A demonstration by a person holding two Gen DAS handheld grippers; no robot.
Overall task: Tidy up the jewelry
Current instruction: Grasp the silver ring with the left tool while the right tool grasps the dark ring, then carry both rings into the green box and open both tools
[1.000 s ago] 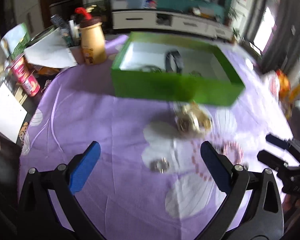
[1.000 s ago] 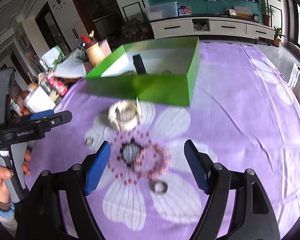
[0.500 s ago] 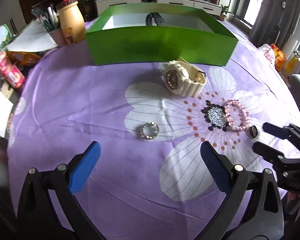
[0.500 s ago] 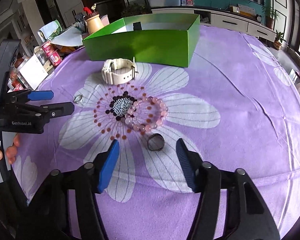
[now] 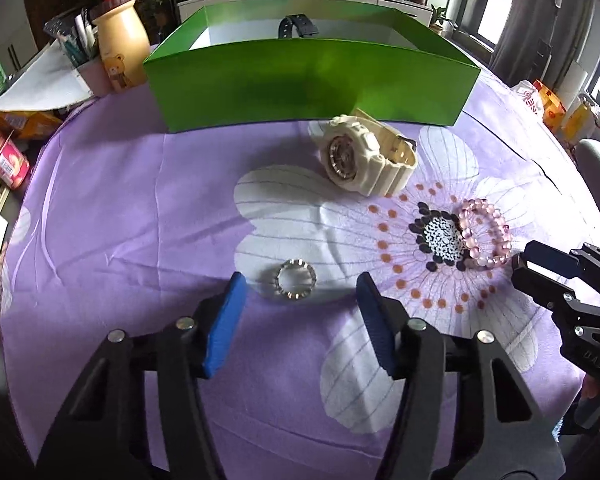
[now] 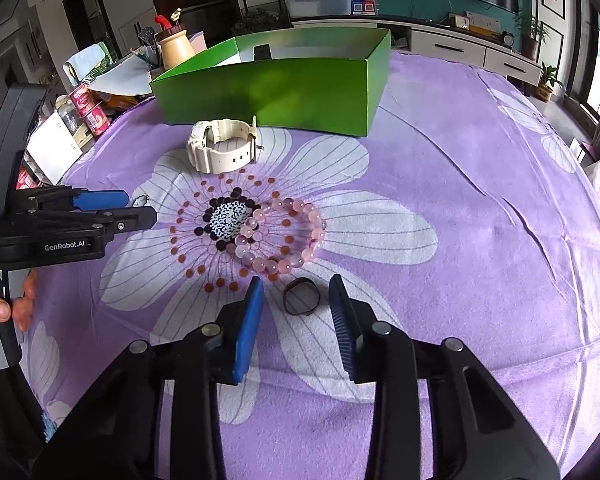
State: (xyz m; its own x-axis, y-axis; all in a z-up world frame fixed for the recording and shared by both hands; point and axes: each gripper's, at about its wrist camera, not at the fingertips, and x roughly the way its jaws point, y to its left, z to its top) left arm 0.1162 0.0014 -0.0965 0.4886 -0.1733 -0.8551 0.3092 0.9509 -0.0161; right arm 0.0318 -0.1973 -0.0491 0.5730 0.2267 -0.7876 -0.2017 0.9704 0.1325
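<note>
A silver beaded ring (image 5: 295,286) lies on the purple cloth between the tips of my open left gripper (image 5: 298,292), untouched. A dark ring (image 6: 301,297) lies between the tips of my open right gripper (image 6: 296,296), untouched. A pink bead bracelet (image 6: 284,236) lies just beyond it and also shows in the left wrist view (image 5: 485,239). A cream watch (image 5: 364,158) lies in front of the green box (image 5: 312,80), which holds a black watch (image 5: 298,26). The watch also shows in the right wrist view (image 6: 222,150), as does the box (image 6: 276,92).
A beige bear jar (image 5: 120,52), pens, papers and red cans (image 5: 2,152) crowd the table's far left edge. Bags (image 5: 540,100) stand off the right side. The other hand-held gripper shows at each view's edge, the left one in the right wrist view (image 6: 72,216).
Both grippers have moved down and forward toward the cloth and their jaws have narrowed. The left one now straddles the silver ring, the right one the dark ring.
</note>
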